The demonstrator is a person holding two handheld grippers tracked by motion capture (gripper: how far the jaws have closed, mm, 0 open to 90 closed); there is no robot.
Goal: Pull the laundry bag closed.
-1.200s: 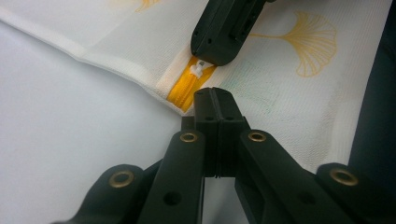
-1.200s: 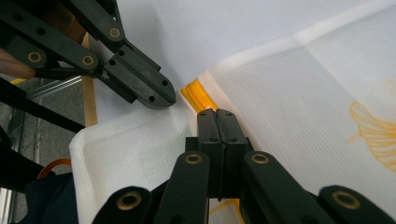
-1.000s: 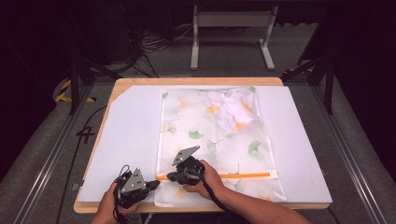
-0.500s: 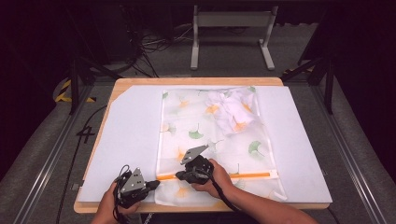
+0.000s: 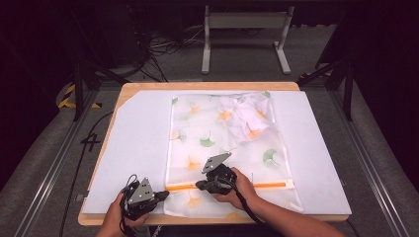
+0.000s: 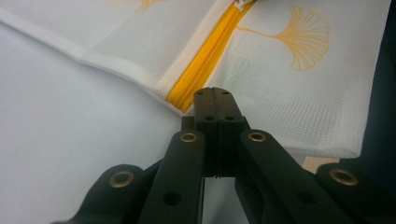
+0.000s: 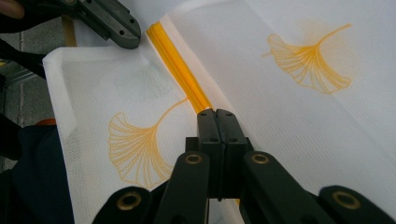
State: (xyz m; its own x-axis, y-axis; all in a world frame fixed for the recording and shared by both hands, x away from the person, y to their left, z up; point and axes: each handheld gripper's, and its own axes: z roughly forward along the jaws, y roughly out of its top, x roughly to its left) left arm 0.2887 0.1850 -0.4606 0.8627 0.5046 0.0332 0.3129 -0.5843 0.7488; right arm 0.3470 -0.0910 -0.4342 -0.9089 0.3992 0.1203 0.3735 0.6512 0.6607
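Your left gripper (image 5: 163, 195): jaws pressed together on end of orange zipper (image 6: 201, 70) at near-left corner of white mesh laundry bag with ginkgo-leaf print (image 5: 217, 143). Your right gripper (image 5: 200, 185): jaws pressed together on same zipper, farther along. Bag flat on white-covered tabletop (image 5: 138, 133).

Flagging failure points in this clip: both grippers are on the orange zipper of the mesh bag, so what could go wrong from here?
1. The left gripper pins the zipper by the bag's very corner; a hard pull might slip it free.
2. The right gripper is shut on the zipper line; whether it grips the slider is unclear, so it may slide off.
3. The mesh bag lies loose on the white sheet and could bunch.
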